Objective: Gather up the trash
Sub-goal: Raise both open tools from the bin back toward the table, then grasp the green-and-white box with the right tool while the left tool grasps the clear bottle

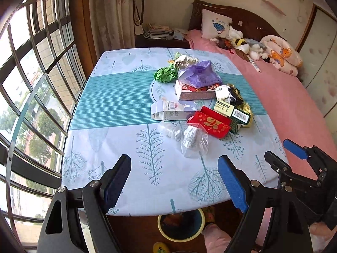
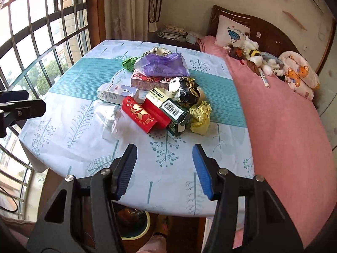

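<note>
Two spread grippers, nothing held, trash heap straight ahead.
Left gripper (image 1: 174, 181) and right gripper (image 2: 164, 168) hover over the table's (image 1: 105, 147) near edge; the clear plastic wrapper (image 1: 192, 141), nearest in the pile, lies just beyond the left one, bin (image 1: 181, 224) below.

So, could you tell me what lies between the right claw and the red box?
Only bare tablecloth: in the right wrist view the open right claw hangs over the near edge, with nothing before the red box.
</note>
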The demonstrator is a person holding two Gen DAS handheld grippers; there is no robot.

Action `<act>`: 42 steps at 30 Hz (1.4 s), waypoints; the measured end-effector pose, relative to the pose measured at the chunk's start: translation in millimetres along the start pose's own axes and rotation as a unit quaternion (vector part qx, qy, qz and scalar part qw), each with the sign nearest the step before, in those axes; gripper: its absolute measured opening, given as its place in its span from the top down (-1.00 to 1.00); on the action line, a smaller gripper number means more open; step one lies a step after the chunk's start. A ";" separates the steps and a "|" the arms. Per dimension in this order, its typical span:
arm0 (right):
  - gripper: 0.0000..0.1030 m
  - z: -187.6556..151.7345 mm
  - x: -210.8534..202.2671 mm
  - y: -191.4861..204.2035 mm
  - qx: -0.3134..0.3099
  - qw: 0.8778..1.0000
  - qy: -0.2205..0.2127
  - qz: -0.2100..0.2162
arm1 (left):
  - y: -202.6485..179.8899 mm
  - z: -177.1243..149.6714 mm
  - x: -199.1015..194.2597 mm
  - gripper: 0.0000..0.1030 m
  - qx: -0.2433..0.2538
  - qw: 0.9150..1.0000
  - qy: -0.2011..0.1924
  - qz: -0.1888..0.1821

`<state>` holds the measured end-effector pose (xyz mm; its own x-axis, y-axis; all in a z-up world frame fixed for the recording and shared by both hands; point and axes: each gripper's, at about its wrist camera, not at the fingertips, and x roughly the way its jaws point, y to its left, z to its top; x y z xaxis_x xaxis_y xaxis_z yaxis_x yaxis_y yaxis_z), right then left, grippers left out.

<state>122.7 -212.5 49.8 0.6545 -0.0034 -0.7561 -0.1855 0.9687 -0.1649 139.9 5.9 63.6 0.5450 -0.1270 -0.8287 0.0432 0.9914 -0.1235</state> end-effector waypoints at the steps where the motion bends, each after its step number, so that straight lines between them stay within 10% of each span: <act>1: 0.04 3.6 13.4 -5.9 -0.017 1.000 0.001 0.006 | -1.5 4.5 10.0 -0.67 -0.011 1.000 0.004 0.009; 12: 0.08 28.2 125.1 -44.1 -0.172 0.980 0.016 0.099 | -39.1 43.5 114.4 -0.67 -0.142 0.982 0.089 0.081; 27: 0.35 35.2 153.2 -36.4 -0.263 0.953 -0.034 0.149 | -54.3 66.1 201.0 -0.53 -0.250 0.935 0.174 0.182; 36: 0.34 30.4 152.2 -38.5 -0.259 0.954 -0.064 0.140 | -47.4 53.5 209.2 0.06 -0.259 0.929 0.189 0.183; 42: 0.33 23.1 159.2 -30.7 -0.271 0.953 -0.081 0.110 | -41.0 39.4 198.1 0.07 -0.266 0.932 0.178 0.168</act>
<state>249.5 -237.1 -50.9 0.6522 0.2666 -0.7096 -0.6544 0.6704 -0.3496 279.1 -58.7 -73.9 0.1366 0.0906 -0.9865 -0.5533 0.8330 -0.0001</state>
